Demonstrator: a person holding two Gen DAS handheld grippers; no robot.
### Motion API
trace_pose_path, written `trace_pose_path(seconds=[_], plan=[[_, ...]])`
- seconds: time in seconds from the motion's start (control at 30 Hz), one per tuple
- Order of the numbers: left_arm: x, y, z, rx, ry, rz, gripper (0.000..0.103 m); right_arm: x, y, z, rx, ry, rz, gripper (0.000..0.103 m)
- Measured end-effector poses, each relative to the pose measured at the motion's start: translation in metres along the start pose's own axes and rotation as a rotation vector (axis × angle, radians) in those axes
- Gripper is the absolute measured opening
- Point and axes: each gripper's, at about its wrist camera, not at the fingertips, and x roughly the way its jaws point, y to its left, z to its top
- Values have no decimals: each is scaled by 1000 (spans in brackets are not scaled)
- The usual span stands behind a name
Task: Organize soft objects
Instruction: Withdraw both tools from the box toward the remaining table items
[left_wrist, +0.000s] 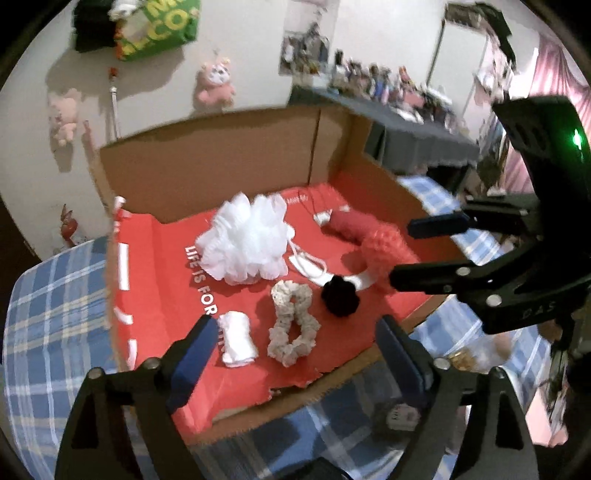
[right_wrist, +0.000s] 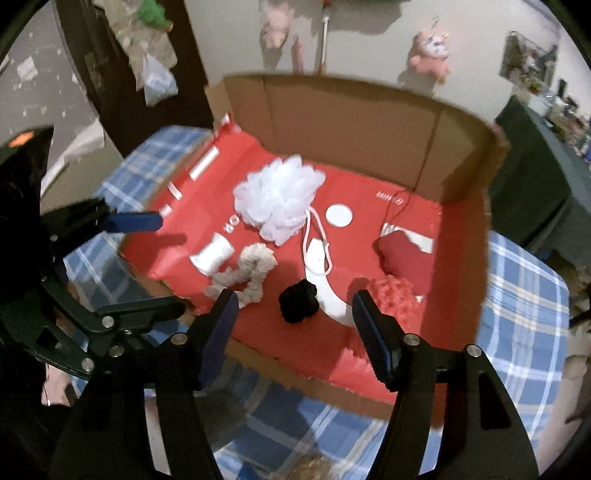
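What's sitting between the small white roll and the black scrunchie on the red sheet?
The beige scrunchie lies between the white roll and the black scrunchie, apart from both. Both wrist views show it, the left one most plainly.

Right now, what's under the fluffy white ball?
The white bath pouf sits on red printed paper lining the cardboard box. Its white cord trails out beside it. The print beneath it is covered.

The figurines (left_wrist: 373, 83) on the far shelf (left_wrist: 406, 122) are blurred; the green bag (left_wrist: 162, 29) is cut off at the top edge.
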Motion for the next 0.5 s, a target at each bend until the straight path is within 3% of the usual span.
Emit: trace_pose_path(seconds=[0.23, 0.4, 0.5], plan=[[-68, -23, -24, -34, -177, 51, 103, -72, 15, -31, 33, -167, -74, 80], [-106, -43, -48, -58, -284, 73, 103, -123, 39, -68, 27, -315, -147, 83], [-124, -56, -67, -65, -341, 90, 103, -144, 52, -90, 14, -386, -193, 90]])
